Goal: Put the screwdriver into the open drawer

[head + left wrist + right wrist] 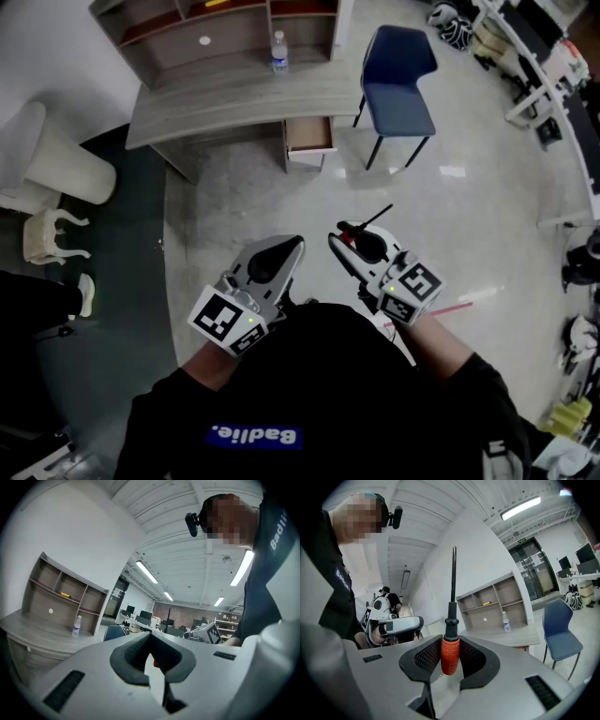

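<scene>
My right gripper (450, 640) clamps the screwdriver (450, 658) by its red handle, well apart from the open drawer (309, 134) under the table (216, 105), while my left gripper (150, 634) is closed on nothing.

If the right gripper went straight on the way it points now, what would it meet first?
Ahead of the right gripper lies only bare floor, then probably the left part of the desk, not the open drawer. Depth is unclear.
</scene>
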Action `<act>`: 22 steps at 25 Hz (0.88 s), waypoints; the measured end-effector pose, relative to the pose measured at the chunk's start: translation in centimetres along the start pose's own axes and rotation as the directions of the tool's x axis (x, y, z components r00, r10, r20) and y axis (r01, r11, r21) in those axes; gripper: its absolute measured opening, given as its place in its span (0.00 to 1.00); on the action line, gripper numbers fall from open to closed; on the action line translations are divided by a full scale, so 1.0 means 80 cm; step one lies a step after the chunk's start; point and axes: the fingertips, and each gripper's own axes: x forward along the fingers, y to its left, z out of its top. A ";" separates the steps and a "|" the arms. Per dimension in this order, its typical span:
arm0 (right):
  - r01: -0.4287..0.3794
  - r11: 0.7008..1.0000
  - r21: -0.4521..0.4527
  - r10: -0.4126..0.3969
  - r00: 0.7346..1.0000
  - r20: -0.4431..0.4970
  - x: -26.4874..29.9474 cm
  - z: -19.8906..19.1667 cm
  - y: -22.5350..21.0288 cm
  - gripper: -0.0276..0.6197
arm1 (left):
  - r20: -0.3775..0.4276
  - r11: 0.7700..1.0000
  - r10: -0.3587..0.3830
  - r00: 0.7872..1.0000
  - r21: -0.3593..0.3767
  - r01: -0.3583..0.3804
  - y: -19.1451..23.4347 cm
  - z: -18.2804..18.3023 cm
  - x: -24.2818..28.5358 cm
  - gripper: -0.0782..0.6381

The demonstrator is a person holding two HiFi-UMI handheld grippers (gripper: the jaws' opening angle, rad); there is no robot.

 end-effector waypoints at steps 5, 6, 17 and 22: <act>0.041 0.999 0.004 -0.041 0.999 -0.033 0.036 0.002 -0.028 0.23 | 0.006 1.000 -0.018 1.000 -0.013 0.018 0.048 0.012 0.015 0.11; 0.050 0.999 0.002 -0.050 0.998 -0.037 0.045 0.004 -0.035 0.23 | 0.005 1.000 -0.023 1.000 -0.019 0.023 0.060 0.014 0.019 0.11; 0.112 0.993 -0.031 -0.114 0.990 -0.079 0.175 0.038 -0.097 0.23 | 0.017 0.996 -0.088 0.996 -0.024 0.088 0.206 0.065 0.052 0.11; 0.133 0.991 -0.033 -0.135 0.987 -0.089 0.228 0.052 -0.113 0.23 | 0.000 0.992 -0.122 0.993 -0.020 0.122 0.260 0.084 0.061 0.11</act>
